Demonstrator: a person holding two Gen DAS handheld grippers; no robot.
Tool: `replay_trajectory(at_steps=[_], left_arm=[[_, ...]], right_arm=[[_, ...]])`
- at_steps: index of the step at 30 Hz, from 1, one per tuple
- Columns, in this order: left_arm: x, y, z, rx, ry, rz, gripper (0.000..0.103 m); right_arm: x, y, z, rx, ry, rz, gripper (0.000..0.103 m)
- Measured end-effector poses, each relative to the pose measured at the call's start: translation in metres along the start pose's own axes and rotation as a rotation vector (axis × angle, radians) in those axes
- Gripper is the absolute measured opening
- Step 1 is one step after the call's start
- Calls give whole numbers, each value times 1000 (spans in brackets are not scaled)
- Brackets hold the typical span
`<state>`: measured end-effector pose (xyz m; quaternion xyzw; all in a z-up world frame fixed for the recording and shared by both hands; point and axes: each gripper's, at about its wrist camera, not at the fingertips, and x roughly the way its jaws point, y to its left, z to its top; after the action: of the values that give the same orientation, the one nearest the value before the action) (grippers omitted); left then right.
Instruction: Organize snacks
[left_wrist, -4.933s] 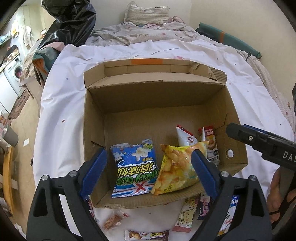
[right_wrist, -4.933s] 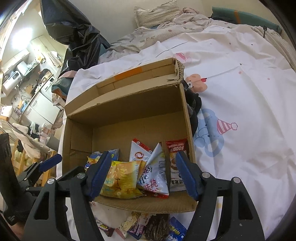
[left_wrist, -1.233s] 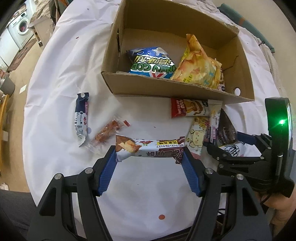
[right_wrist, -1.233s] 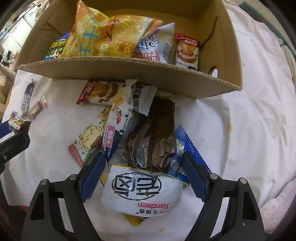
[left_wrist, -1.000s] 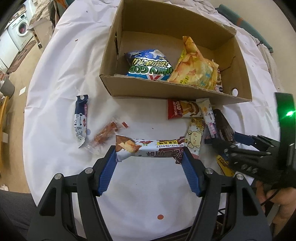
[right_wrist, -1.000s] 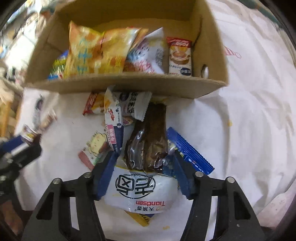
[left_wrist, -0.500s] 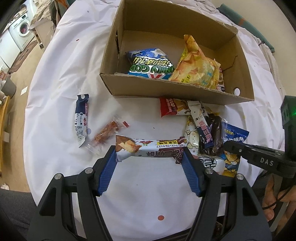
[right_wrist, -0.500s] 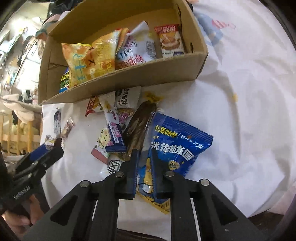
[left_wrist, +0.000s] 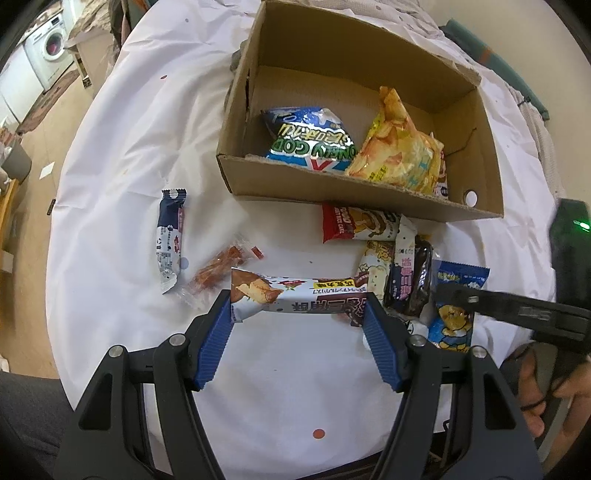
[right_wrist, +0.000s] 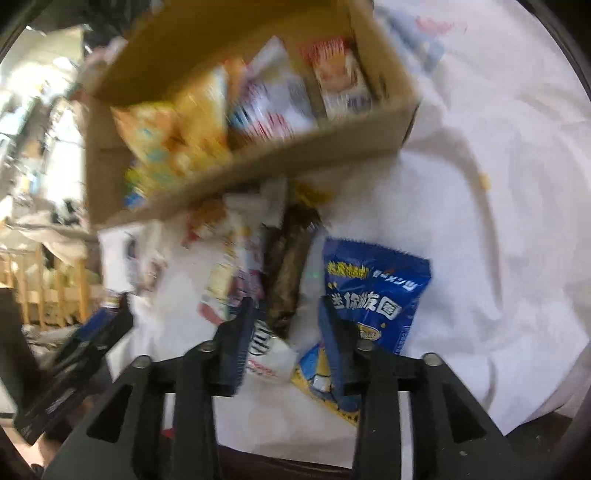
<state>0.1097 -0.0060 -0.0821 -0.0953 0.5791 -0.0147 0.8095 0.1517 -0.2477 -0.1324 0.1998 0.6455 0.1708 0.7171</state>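
White sheeted round worktop, washing machine off in the far corner. Cardboard box sits open toward the back, already holding a blue bag and a yellow bag, so it reads as the collecting bin; loose packs lie in front of its near wall waiting to go in.

Left gripper hangs over the long white bar, which lies crosswise just ahead of the blue fingers, its ends level with the two tips. Fingers spread, gripping nothing; looks poised for a lengthwise grab.

Right gripper, view blurred, sits over the pile at the right: dark brown pack runs up from between the tips, small white pack lies in the gap. Its fingers have just been opening, partly apart, no pad clearly pressing. Blue noodle bag lies just outside, under the right finger.

Navy pack and clear red snack lie apart at left, untouched.
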Motion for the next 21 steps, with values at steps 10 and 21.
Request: replay_trajectory(at_steps=[10, 21], left_arm=[[-1, -5, -1, 15, -25, 23, 65], [-1, 3, 0, -4, -29, 35, 65]], right_arm=[[-1, -18, -7, 23, -32, -227, 61], [-31, -16, -17, 41, -145, -217, 74]])
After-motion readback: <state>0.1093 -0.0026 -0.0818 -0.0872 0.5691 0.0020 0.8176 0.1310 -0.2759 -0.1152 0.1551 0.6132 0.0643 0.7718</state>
